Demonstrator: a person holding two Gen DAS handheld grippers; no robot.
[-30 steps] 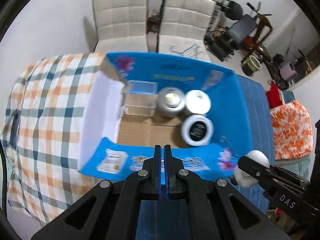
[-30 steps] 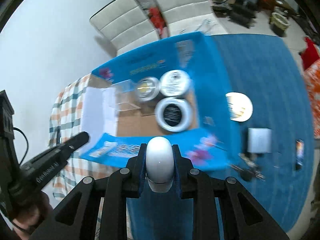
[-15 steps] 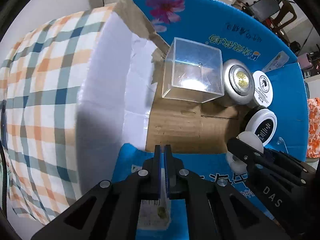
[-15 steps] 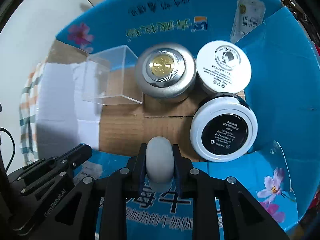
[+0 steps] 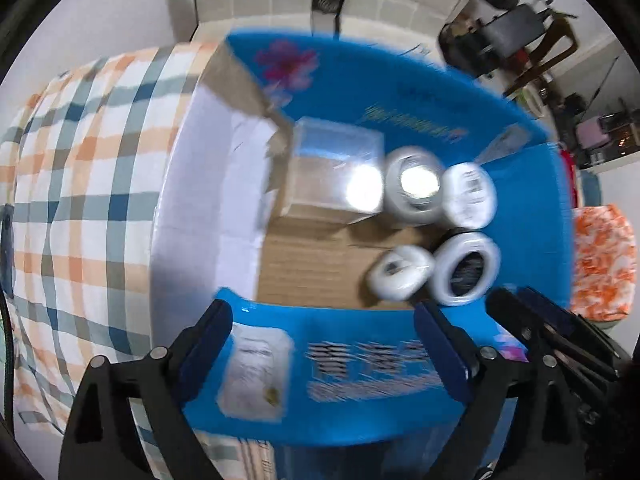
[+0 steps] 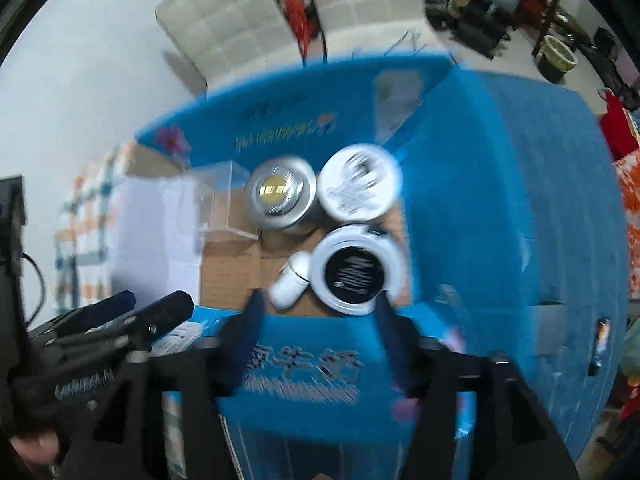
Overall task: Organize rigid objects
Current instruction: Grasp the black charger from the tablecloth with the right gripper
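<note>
Biggest thing here is the surface [image 6: 520, 184] with its blue cloth, plus a checked cloth [image 5: 80, 184] over its left part. On it sits the open blue cardboard box [image 5: 360, 92], flaps folded out, brown cardboard floor showing inside.

Inside the box, far left, there's a clear plastic cube [image 5: 332, 172]. Right next to it along the far wall is a silver tin [image 6: 282, 196] with a gold centre, and a white jar [image 6: 360, 184] with black print is touching that on the right. Nearer, on the right side, is a white jar with a black label [image 6: 354, 274]. The small white egg-shaped case [image 6: 292, 282] lies on the box floor, tipped on its side, right up against the left of that black-label jar.

Left tongs [image 5: 324, 344] are spread wide with nothing in them, hovering over the near flap. Right tongs [image 6: 316, 332] are also wide and empty, just above the near edge of the box, apart from the white case. Both views are pretty motion-blurred, so the labels aren't readable.
</note>
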